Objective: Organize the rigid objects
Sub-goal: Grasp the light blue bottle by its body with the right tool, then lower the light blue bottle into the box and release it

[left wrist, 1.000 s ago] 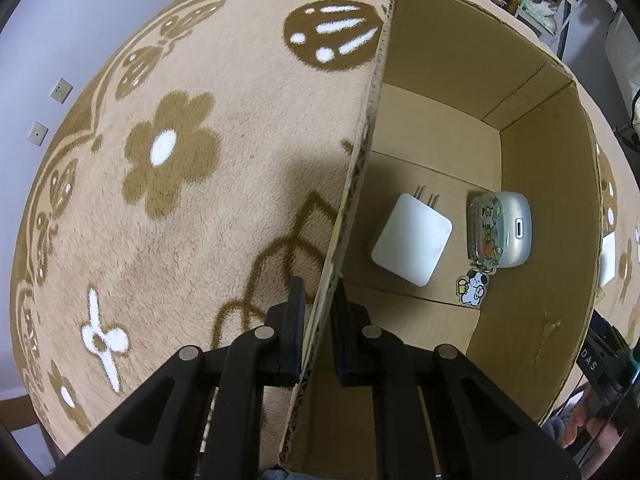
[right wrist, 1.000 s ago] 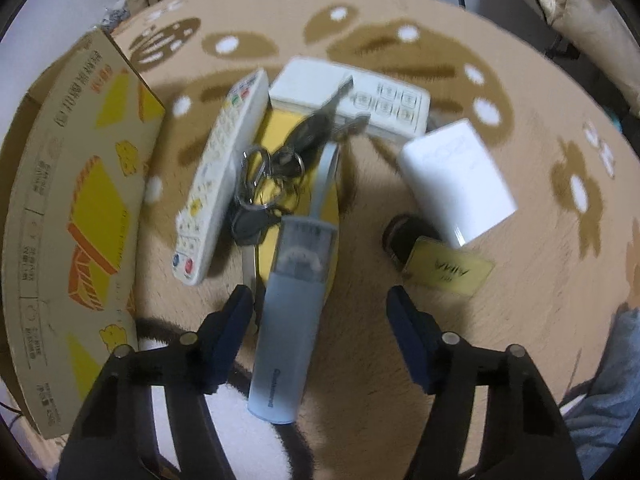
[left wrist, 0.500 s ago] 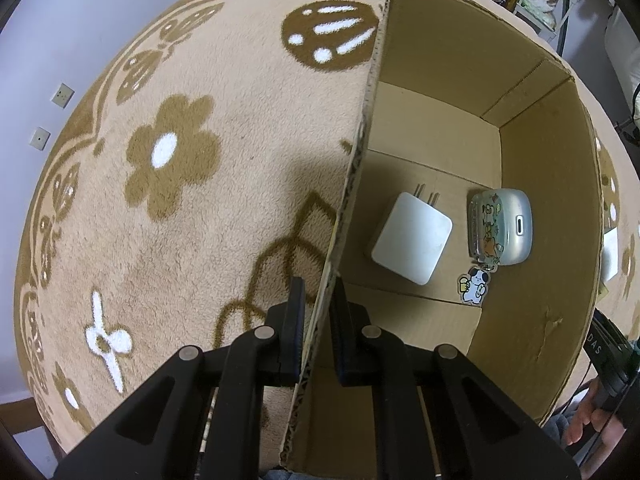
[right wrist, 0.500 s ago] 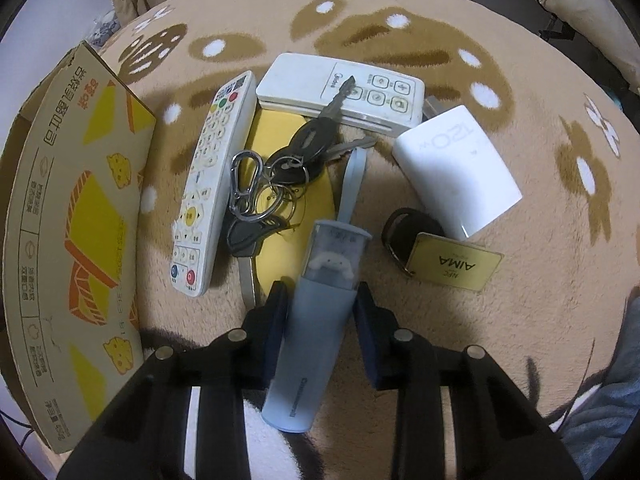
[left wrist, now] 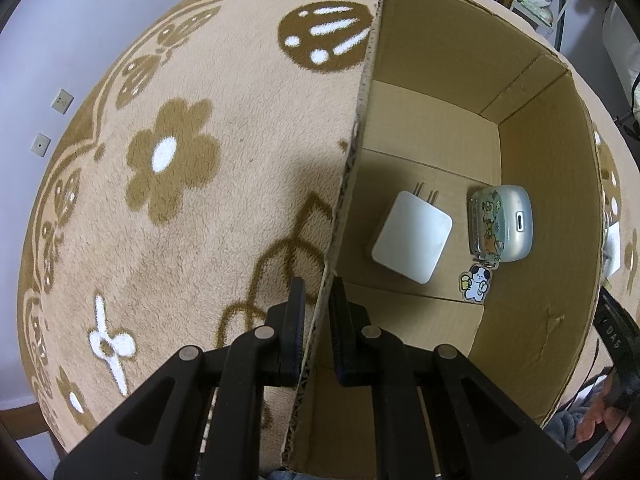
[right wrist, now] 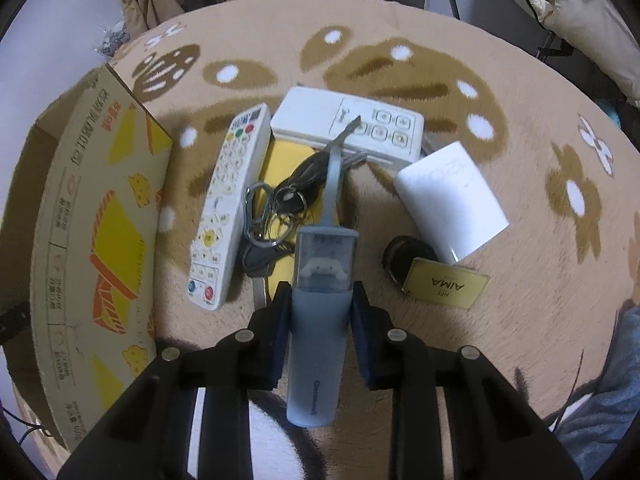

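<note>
The left gripper (left wrist: 317,300) is pinching the near wall of the cardboard box (left wrist: 536,320), probably to keep it steady on the carpet (left wrist: 180,220). The right gripper (right wrist: 321,300) is closing on the blue case (right wrist: 320,304), above the carpet near its front edge, beside the box. The case's long axis is running along the fingers, its clear cap pointing away toward the keys (right wrist: 280,208).

Left gripper (left wrist: 316,292), bottom centre, pinches a thin edge; right gripper (right wrist: 320,300), bottom centre, clamps a slim object.
</note>
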`<state>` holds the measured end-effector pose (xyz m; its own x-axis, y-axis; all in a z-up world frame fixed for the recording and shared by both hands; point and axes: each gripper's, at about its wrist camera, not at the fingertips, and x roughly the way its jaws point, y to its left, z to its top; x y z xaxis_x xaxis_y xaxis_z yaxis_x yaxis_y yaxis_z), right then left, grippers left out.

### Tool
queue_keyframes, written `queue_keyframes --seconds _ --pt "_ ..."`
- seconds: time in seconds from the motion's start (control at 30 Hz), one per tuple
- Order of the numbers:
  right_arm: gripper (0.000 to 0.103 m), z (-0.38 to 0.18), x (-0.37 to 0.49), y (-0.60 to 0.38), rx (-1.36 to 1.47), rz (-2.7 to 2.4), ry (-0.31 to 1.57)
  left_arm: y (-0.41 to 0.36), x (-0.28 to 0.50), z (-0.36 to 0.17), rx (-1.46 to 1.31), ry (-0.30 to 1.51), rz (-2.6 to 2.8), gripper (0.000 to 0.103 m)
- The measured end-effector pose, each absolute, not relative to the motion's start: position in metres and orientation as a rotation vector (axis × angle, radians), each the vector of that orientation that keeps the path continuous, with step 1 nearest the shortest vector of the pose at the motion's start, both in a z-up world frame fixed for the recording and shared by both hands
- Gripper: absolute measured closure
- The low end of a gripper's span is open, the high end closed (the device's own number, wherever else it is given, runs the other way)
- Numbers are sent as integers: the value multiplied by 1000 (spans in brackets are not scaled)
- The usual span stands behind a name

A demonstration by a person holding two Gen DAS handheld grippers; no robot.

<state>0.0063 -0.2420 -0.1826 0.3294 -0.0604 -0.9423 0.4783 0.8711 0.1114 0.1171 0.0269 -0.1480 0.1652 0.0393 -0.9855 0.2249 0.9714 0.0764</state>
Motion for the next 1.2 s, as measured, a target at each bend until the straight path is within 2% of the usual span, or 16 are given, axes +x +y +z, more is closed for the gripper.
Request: queue_keyframes --seconds 0.67,1.2 --pt "74 -135 9 -234 428 -255 1044 28 118 -148 228 1404 -136 92" --pt "74 -56 40 -185 308 -122 905 29 118 -147 223 1405 -137 92"
